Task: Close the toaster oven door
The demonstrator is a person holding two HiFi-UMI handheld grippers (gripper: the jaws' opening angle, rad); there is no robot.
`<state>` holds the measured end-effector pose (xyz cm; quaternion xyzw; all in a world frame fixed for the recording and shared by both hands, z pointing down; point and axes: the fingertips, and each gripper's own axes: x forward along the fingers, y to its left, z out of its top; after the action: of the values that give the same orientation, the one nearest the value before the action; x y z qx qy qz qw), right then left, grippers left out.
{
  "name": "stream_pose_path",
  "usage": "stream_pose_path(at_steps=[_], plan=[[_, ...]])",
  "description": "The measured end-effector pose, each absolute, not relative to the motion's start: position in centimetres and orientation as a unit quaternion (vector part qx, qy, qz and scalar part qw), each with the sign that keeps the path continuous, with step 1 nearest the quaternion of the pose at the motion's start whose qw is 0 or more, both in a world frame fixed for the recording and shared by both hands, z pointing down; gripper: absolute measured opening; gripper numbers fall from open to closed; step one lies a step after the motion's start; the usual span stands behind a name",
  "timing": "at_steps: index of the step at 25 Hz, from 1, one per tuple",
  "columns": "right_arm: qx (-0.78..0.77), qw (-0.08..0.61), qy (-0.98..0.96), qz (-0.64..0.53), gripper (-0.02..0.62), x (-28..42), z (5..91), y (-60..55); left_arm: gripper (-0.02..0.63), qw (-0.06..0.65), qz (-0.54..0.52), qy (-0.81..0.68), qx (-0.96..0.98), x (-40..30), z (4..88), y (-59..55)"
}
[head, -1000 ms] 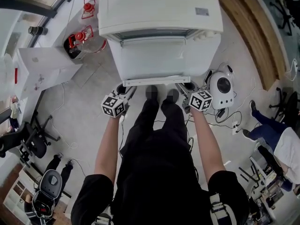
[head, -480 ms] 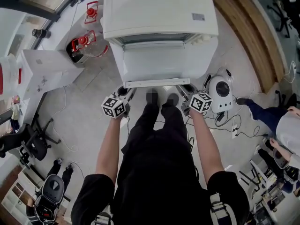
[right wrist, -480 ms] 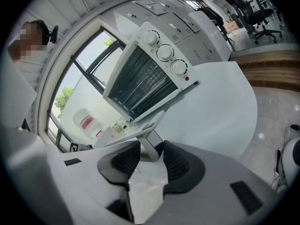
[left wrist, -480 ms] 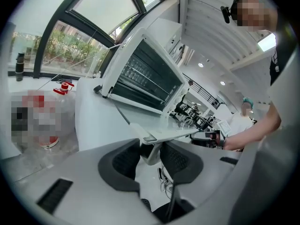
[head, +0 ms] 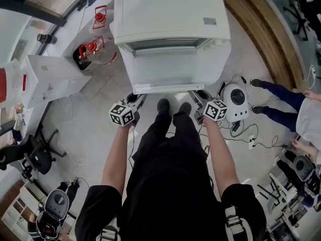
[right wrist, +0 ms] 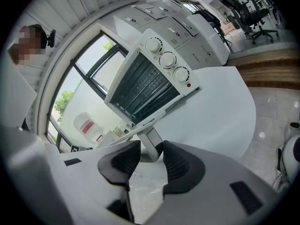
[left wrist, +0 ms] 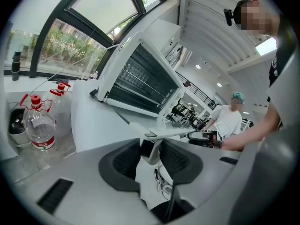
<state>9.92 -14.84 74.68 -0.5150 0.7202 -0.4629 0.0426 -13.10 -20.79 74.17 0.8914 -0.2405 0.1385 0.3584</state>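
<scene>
The white toaster oven (head: 170, 14) stands in front of me with its glass door (head: 173, 67) folded down and out toward me. Along the door's front edge runs the white handle bar (head: 168, 88). My left gripper (head: 136, 97) holds the bar's left end. In the left gripper view its jaws have just been closing, and the handle post (left wrist: 151, 150) sits pinched between the pads. My right gripper (head: 196, 95) is shut on the right end, with the post (right wrist: 149, 143) between its pads. The oven's knobs (right wrist: 167, 60) and rack show behind.
Red-capped water bottles (head: 93, 51) stand left of the oven, beside a white box (head: 50, 79). A white round device (head: 236, 97) and cables lie on the floor at right. People (head: 306, 114) are at the far right. My legs are just below the handle.
Both grippers have risen a little with the handle, and the door's front edge has tipped up slightly. A person at the right has shifted.
</scene>
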Motion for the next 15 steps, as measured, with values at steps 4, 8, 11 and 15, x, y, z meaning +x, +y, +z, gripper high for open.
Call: stream_pose_path(at_steps=[4, 8, 11, 15], plan=[[-0.516, 0.046, 0.721, -0.460, 0.167, 9.9, 73.7, -14.9, 0.136, 0.355, 0.135, -0.231, 0.896, -13.1, 73.3, -20.8], [-0.519, 0.048, 0.721, -0.456, 0.169, 9.8, 72.7, -14.9, 0.133, 0.355, 0.126, -0.228, 0.898, -13.3, 72.3, -20.8], [-0.520, 0.052, 0.721, -0.455, 0.167, 10.0, 72.1, -14.9, 0.132, 0.358, 0.119, -0.227, 0.898, -13.3, 71.7, -20.8], [-0.519, 0.054, 0.723, -0.453, 0.169, 10.0, 71.3, -15.1, 0.132, 0.362, 0.113, -0.232, 0.896, -13.2, 71.0, -21.0]])
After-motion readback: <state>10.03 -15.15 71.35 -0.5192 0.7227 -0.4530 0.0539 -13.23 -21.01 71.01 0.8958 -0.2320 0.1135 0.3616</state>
